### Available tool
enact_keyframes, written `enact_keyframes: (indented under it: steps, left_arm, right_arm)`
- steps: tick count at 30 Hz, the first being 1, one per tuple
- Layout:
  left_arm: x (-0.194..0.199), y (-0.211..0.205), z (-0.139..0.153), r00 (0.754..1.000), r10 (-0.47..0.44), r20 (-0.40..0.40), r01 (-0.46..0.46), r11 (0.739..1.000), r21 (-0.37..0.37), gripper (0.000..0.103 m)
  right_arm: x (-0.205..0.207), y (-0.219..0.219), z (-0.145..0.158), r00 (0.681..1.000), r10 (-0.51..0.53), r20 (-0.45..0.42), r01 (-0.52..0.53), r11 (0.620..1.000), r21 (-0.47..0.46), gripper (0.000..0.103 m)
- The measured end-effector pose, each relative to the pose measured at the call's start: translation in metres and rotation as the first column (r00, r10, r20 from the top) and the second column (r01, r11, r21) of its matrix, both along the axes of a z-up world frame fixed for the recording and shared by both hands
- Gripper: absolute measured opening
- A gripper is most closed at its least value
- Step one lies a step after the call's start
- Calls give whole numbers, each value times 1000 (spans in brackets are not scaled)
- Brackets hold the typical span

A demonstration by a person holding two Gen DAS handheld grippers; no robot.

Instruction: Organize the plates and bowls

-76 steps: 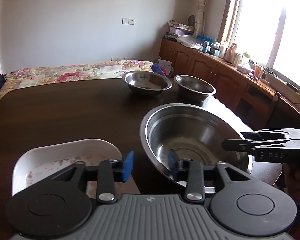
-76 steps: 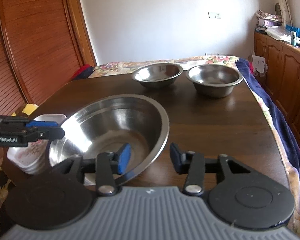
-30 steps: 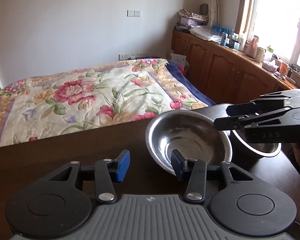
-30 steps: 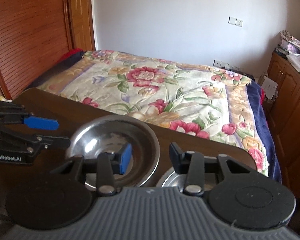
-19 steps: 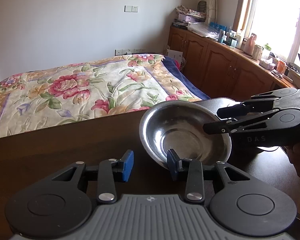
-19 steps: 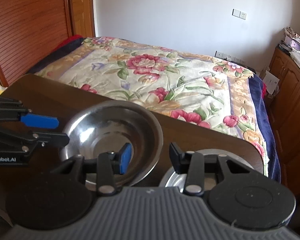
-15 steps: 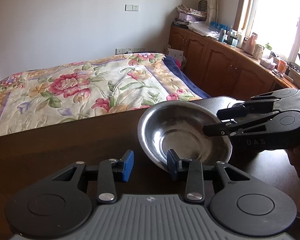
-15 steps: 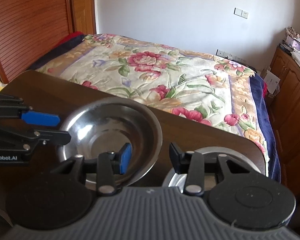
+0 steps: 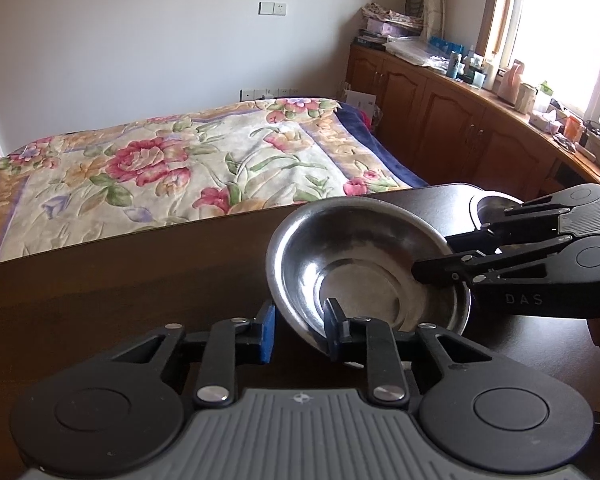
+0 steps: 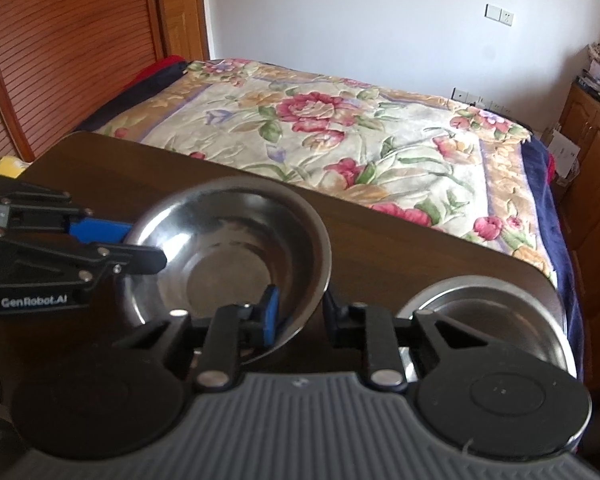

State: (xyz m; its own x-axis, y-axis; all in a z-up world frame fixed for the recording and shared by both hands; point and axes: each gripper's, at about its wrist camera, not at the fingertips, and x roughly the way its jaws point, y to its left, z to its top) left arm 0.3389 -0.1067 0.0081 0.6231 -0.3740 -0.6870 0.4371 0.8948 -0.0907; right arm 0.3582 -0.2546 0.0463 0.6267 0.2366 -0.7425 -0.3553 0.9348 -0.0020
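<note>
Straddling opposite rims of one steel bowl [image 9: 364, 264] near the worktop's [image 9: 120, 280] far edge, left gripper [image 9: 298, 334] and right gripper [image 10: 300, 312] fingers stood parted, not clamped; second bowl [image 10: 480, 300] by the far right corner.

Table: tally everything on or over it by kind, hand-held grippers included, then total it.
Steel bowls: 2, the bowl between the grippers and the bowl at the table corner.
Hand-held grippers: 2, the left hand-held gripper and the right hand-held gripper, both open.
Total: 4.
</note>
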Motion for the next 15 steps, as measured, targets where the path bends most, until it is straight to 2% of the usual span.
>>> enact_keyframes:
  steps: [4,8,15]
  left_arm:
    - [-1,3,-1,1000,2,-7,-2,1000,-10,51]
    - [-6,9,2,1000,2,-2,-2,1000,-28,47]
    - [-20,10,19,1000,-13,28,14,999,-48,47]
  right_arm:
    - [-1,0,0,1000,-3,-3,3,1000,18,23]
    - [-2,-7,5,1000,-21,-7,22,997,75,18]
    - [-13,-18,20,999,-48,18,44,987,152,15]
